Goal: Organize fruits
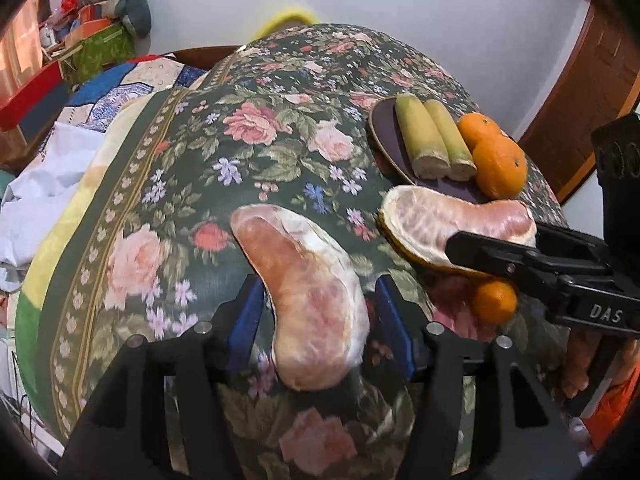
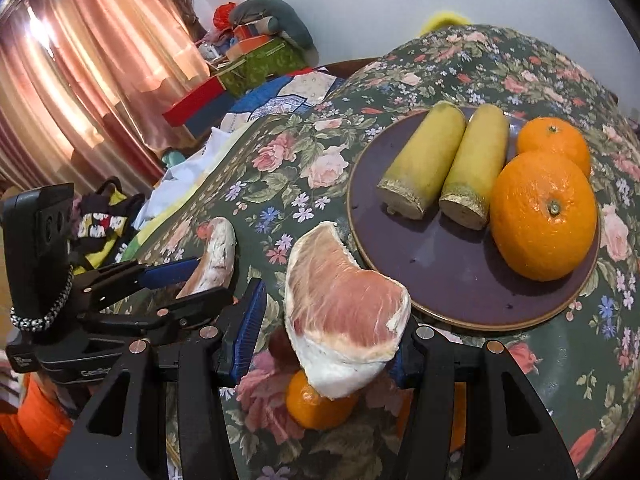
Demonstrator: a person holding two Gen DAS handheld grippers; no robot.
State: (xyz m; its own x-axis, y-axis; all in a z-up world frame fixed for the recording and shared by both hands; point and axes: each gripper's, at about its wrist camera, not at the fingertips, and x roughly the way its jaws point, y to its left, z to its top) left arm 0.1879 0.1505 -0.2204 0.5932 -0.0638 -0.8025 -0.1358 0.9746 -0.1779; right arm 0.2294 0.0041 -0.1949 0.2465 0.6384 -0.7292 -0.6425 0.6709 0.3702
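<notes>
Beside purple plate [image 2: 452, 280] on floral bench [image 1: 224, 168] | left gripper [image 1: 320, 320] jaws apart around peeled pink pomelo wedge [image 1: 308, 304], unclamped | right gripper [image 2: 328, 344] clamped on second rind-backed wedge [image 2: 340, 304] | risk: soft flesh tears, wedge slips short of plate

Floral tablecloth [image 1: 256, 128], dark green with pink roses, is covering the round table. Behind it, a patchwork cloth [image 2: 280, 100] in blue and cream is lying rumpled, with white fabric [image 1: 48, 184] bunching beside it. A red flat box [image 2: 196, 106] is sitting by a green patterned box [image 2: 260, 64]; a grey stuffed cushion [image 2: 276, 16] is slumping on top of the pile. Pink curtains [image 2: 92, 64] are glowing with backlight. White wall [image 1: 440, 12] is running behind; wooden door frame [image 1: 592, 92] is showing at right.
</notes>
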